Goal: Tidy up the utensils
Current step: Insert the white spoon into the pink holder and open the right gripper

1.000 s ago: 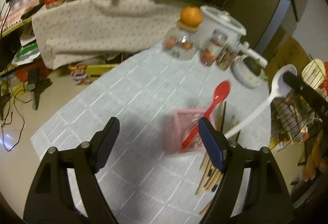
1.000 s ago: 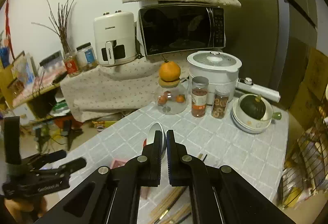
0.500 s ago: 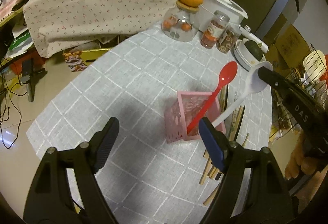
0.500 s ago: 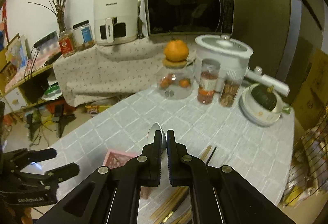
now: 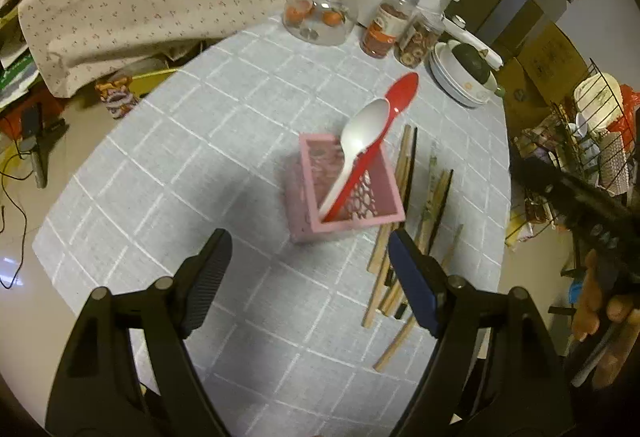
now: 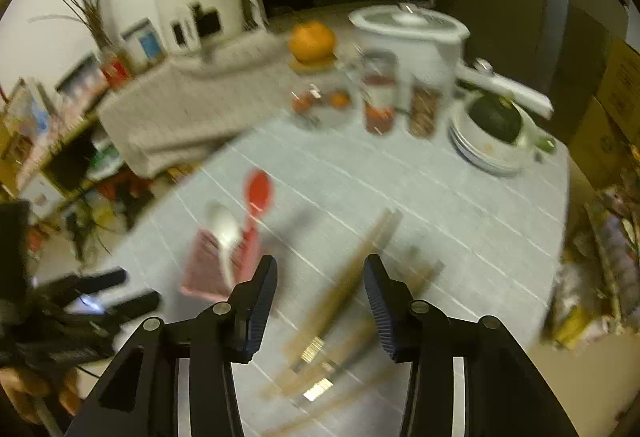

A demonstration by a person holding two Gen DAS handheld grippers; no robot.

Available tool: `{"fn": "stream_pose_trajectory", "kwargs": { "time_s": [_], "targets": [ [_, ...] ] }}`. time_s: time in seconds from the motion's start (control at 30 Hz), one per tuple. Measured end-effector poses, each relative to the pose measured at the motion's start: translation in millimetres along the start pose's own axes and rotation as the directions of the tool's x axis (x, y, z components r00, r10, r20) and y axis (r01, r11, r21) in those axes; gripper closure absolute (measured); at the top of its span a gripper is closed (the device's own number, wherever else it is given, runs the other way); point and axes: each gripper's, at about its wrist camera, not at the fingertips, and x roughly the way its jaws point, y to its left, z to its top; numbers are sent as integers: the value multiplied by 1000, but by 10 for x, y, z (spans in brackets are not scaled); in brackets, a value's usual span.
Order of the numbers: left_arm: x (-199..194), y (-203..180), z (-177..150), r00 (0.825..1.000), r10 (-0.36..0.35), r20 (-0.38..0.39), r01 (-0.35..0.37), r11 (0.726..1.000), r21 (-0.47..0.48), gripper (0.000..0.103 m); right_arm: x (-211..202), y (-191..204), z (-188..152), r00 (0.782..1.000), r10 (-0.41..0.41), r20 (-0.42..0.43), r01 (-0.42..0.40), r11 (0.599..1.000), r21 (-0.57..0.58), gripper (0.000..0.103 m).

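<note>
The left gripper [image 5: 306,261] hangs over the grey checked tablecloth [image 5: 192,141] with its jaws wide and nothing between them. Just beyond it stands the pink holder [image 5: 344,193], with 2 spoons leaning together in it: a white spoon [image 5: 362,137] and a red spoon [image 5: 394,103]. Right of the holder, loose chopsticks [image 5: 408,177] lie on the cloth. The right gripper [image 6: 320,301], jaws wide and empty, hovers above blurred chopsticks [image 6: 352,269].

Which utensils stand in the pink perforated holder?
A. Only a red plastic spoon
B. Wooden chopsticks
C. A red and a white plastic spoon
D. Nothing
C: the red plastic spoon and white plastic spoon lean together inside the pink perforated holder; the wooden chopsticks lie on the table beside it.
</note>
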Motion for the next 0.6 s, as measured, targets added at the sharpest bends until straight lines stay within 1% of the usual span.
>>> {"fn": "stream_pose_trajectory", "kwargs": {
  "time_s": [0.07,0.23,0.33,0.47,0.6],
  "targets": [
    [3,-28,-9,1000,-11,-8,11,1000,1,22,88,-137,-66,999,-14,-44,16,1000,27,50],
    [45,-90,-43,1000,-10,-22,11,1000,19,22,370,-481,-246,986,-30,-167,48,993,104,50],
    [115,-116,-66,999,-1,-47,3,999,39,22,575,-631,-350,969,-32,-245,68,988,141,50],
    [159,-155,-95,998,4,-67,0,998,60,22,850,-733,-523,938,-39,-344,101,981,166,49],
    [159,-164,-113,998,1,-71,4,998,64,22,1061,-734,-654,915,-34,-403,106,981,160,50]
  ]
}}
